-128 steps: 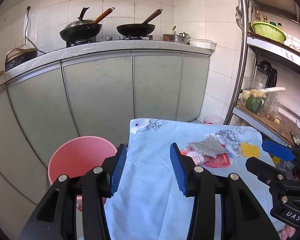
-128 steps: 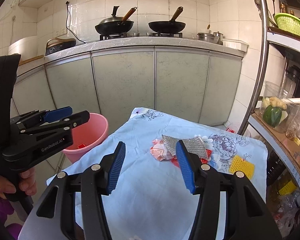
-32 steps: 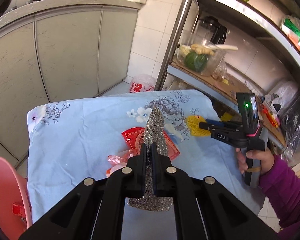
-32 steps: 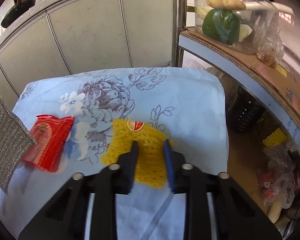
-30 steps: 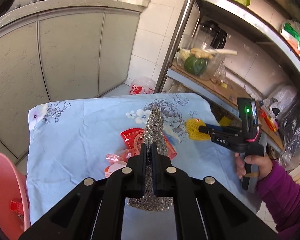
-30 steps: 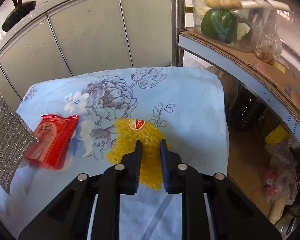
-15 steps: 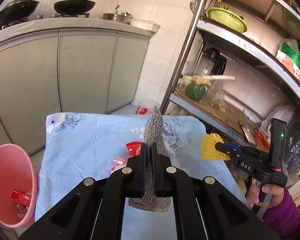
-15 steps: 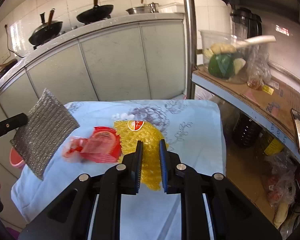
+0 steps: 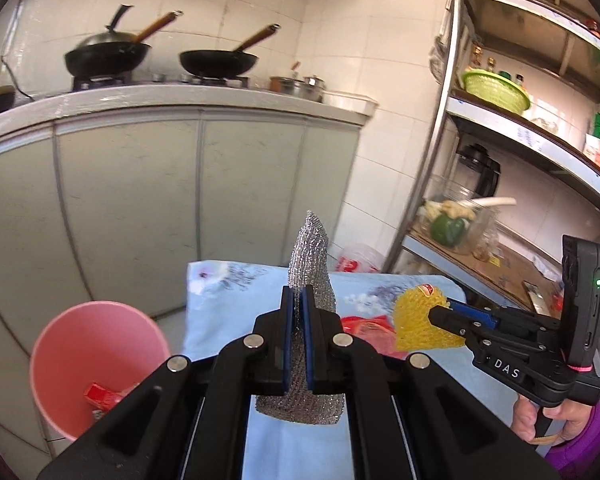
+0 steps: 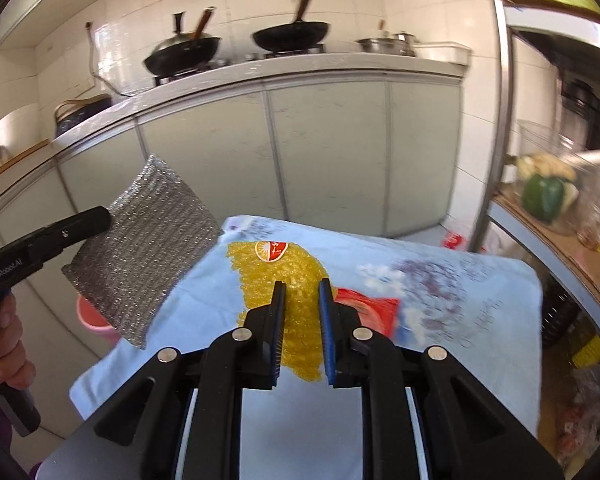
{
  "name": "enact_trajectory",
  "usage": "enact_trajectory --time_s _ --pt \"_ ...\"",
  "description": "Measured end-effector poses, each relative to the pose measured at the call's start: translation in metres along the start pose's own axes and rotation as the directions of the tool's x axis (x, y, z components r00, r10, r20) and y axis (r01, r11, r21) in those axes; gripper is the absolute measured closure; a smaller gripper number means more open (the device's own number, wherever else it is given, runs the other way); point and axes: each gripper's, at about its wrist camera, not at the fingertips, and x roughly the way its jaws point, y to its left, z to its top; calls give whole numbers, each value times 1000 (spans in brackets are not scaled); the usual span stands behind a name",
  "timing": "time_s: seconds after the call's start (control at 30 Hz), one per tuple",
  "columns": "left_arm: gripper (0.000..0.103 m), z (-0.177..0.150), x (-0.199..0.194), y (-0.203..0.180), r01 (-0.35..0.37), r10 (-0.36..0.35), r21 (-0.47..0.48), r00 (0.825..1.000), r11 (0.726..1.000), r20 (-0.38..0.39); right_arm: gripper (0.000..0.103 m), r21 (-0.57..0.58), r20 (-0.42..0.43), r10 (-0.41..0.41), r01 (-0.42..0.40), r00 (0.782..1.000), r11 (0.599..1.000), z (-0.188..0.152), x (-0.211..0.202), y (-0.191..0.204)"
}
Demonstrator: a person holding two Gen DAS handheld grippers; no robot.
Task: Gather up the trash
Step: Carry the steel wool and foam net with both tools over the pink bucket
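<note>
Jaws of the left gripper are clamped on a silver mesh scourer; jaws of the right gripper are clamped on a yellow net. Both items hang above the blue-clothed desk. A red wrapper lies on the cloth. A pink bin stands beside the desk.

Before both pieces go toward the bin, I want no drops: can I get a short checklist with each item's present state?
1. Left tool clamped on silver mesh pad: ok.
2. Right tool clamped on yellow net: ok.
3. Both pieces lifted off the blue cloth: ok.
4. Pink bin open, room inside: ok.
5. Table cleared: not ok, red wrapper remains.
</note>
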Motion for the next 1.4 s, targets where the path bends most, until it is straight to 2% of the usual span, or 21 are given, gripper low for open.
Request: enact_trajectory --time_s 0.23,0.4,0.67,0.87,1.13,1.27,1.33,1.4 --pt "99 2 -23 60 -152 154 -63 987 986 44 86 -98 -12 142 -143 990 985 24 30 74" --pt "99 -7 -29 100 -254 258 -100 966 962 35 86 -170 -48 212 -217 976 961 32 55 122" --pt "99 -32 -25 148 -372 373 -143 928 917 -20 86 -242 -133 284 -309 950 920 25 102 192" --pt "99 -54 -9 181 -415 404 -176 910 893 -94 86 -271 -213 287 -338 934 901 9 136 223" --pt "99 -72 15 198 -456 432 -178 888 872 -156 86 -242 -277 291 -359 916 901 -8 171 232" --pt "97 -77 25 202 -469 439 -167 879 867 -186 81 -238 -295 297 -370 908 898 -12 179 235" --pt "96 -79 26 205 -478 444 -183 874 859 -197 72 -239 -306 299 -377 904 895 -13 182 235" --pt "87 -80 26 208 -493 457 -188 866 850 -204 68 -232 -314 307 -387 898 893 -13 184 235"
